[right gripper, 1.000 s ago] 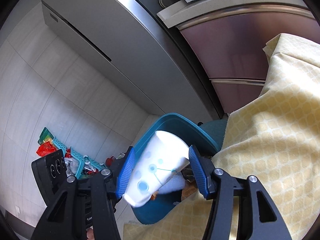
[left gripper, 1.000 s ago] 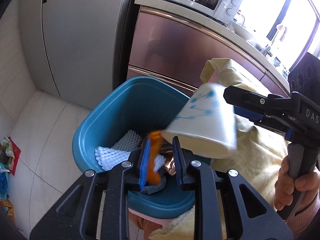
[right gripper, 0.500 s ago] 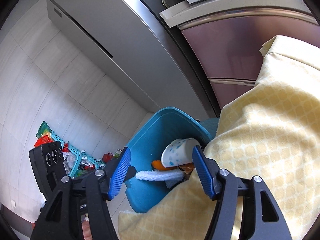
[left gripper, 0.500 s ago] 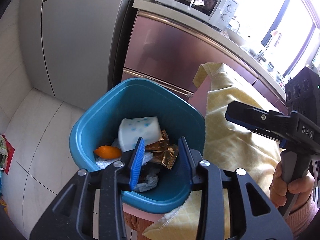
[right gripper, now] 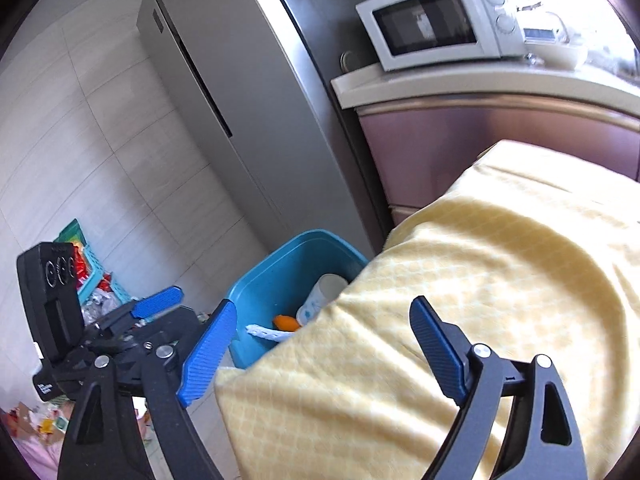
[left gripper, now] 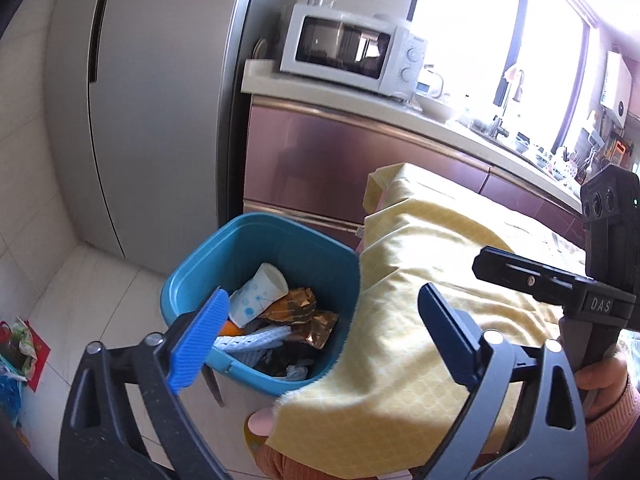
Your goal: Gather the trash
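yellow tablecloth (right gripper: pixel 500 292) beside fridge (left gripper: pixel 152 92)

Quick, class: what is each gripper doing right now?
Left gripper: open, holding nothing.
Right gripper: open, holding nothing; the paper cup lies in the blue bin.

The left gripper (left gripper: pixel 320 336) is held with its jaws spread wide and nothing between its blue pads (left gripper: pixel 198 336). The right gripper (right gripper: pixel 324 352) is likewise wide apart and holds nothing. A hand (left gripper: pixel 600 376) wraps the right gripper's handle, its sleeve pink.
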Demonstrator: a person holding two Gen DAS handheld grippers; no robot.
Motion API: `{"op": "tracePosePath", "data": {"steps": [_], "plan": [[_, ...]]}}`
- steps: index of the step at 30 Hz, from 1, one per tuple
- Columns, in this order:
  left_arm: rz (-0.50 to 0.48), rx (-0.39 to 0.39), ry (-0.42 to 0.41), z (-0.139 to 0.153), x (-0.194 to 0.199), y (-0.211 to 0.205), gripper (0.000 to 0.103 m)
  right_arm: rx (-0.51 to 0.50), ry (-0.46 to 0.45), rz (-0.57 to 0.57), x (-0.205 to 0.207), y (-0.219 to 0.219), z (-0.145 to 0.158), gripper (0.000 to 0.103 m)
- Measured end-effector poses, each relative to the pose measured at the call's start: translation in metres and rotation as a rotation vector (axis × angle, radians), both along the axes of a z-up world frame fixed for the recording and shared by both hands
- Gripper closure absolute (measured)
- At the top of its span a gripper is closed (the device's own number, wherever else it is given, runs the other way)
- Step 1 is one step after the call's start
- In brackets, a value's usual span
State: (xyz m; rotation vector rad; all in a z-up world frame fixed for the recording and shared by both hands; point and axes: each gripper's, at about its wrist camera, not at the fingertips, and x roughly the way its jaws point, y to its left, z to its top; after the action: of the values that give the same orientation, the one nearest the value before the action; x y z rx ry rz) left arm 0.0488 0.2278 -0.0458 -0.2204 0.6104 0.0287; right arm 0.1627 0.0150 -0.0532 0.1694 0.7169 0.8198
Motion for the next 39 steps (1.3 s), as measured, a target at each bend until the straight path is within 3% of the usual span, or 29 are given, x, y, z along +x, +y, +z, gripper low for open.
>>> {"op": "tracePosePath", "data": {"steps": [8, 21, 30, 39], "plan": [[-0.023, 0.067, -0.085, 0.017, -0.022, -0.049, 0.006, -0.021, -0.131, -0.171, -0.042, -0.055, 0.008, 0.007], [-0.052, 0.137, -0.202, 0.036, -0.039, -0.128, 0.006, -0.076, -0.340, -0.472, -0.096, -0.130, 0.018, 0.007], [-0.078, 0.169, -0.264, 0.044, -0.047, -0.164, 0.006, -0.077, -0.381, -0.593, -0.121, -0.165, 0.017, 0.007], [-0.066, 0.183, -0.298, 0.048, -0.049, -0.171, 0.006, -0.094, -0.414, -0.626, -0.130, -0.170, 0.020, 0.007]]}}
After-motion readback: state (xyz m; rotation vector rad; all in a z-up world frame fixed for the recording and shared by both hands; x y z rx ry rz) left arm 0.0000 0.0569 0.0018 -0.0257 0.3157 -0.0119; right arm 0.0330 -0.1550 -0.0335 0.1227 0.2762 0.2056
